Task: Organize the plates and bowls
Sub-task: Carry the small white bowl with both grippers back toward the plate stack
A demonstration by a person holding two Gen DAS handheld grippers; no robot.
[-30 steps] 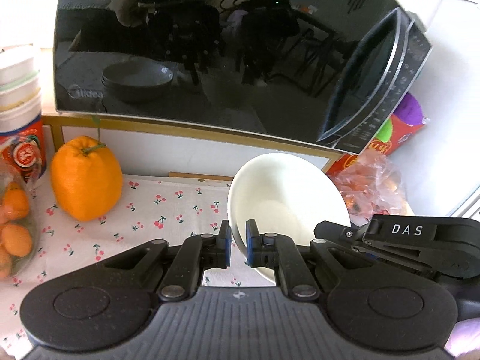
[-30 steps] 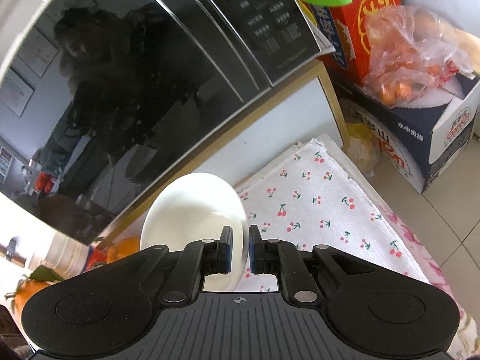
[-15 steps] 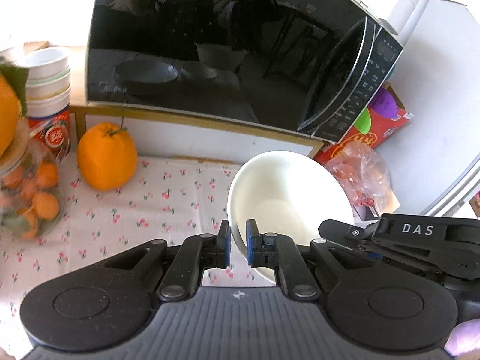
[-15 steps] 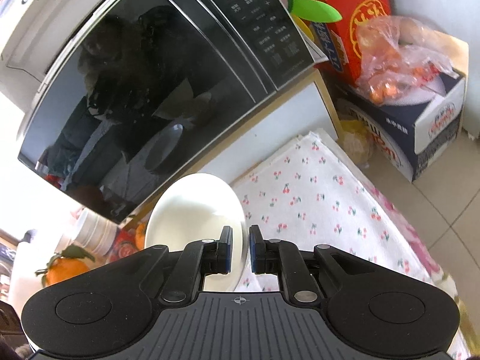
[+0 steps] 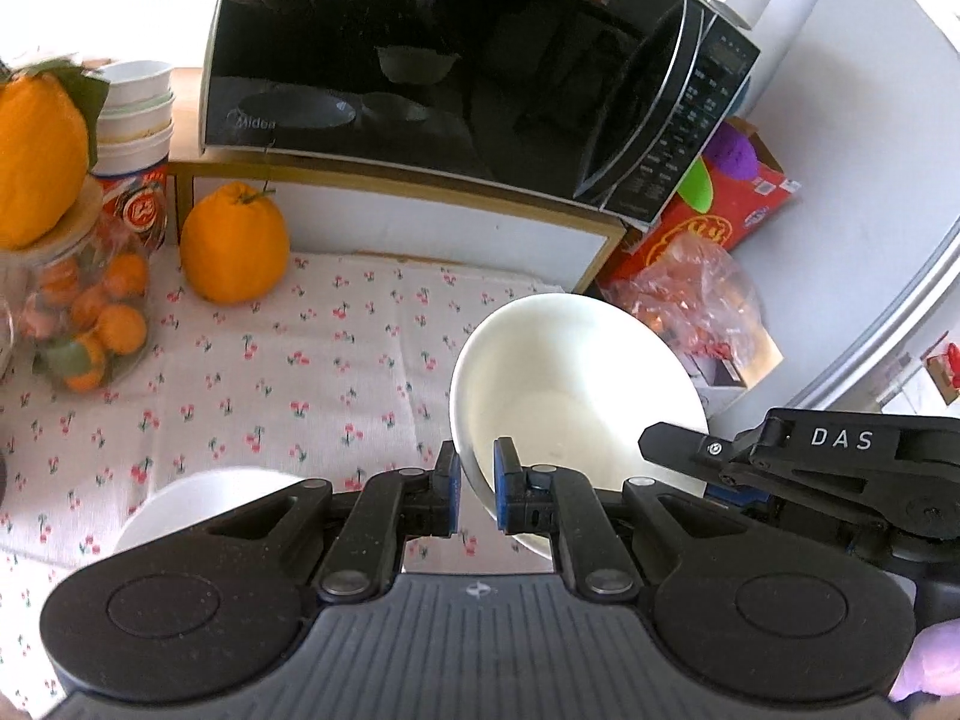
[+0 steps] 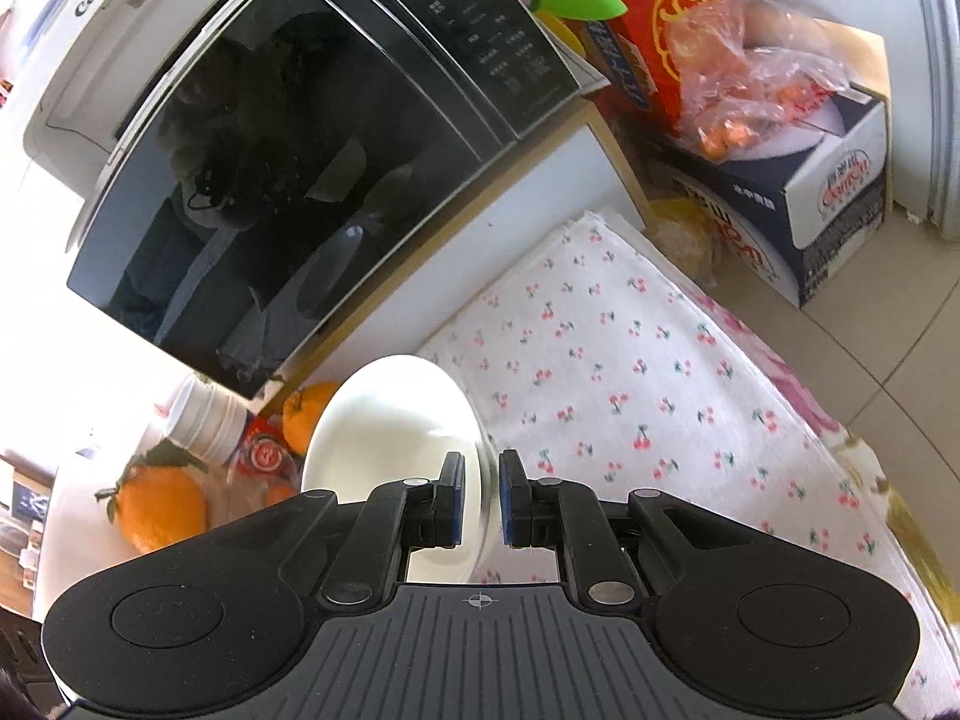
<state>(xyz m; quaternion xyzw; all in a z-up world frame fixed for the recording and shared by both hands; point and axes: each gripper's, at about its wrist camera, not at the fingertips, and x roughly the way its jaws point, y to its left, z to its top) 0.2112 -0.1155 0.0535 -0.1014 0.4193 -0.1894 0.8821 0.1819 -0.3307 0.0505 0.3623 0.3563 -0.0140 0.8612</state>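
Both grippers grip one white bowl by its rim and hold it above the cherry-print cloth. In the left wrist view my left gripper (image 5: pixel 476 483) is shut on the near-left rim of the white bowl (image 5: pixel 576 384), and the right gripper's black body (image 5: pixel 840 456) reaches in from the right. In the right wrist view my right gripper (image 6: pixel 481 498) is shut on the right rim of the same bowl (image 6: pixel 390 420). Another white dish (image 5: pixel 204 498) shows partly below the left gripper, on the cloth.
A black microwave (image 5: pixel 456 60) stands on a wooden-edged shelf behind the cloth (image 5: pixel 270 372). Oranges (image 5: pixel 234 243), a jar of small oranges (image 5: pixel 84 324) and stacked cups (image 5: pixel 135 114) stand at the left. A red box (image 5: pixel 720 210) and bagged fruit (image 6: pixel 762 78) sit to the right.
Both grippers with the bowl have pulled back and risen away from the microwave. More cloth and the second white dish have come into the left wrist view.
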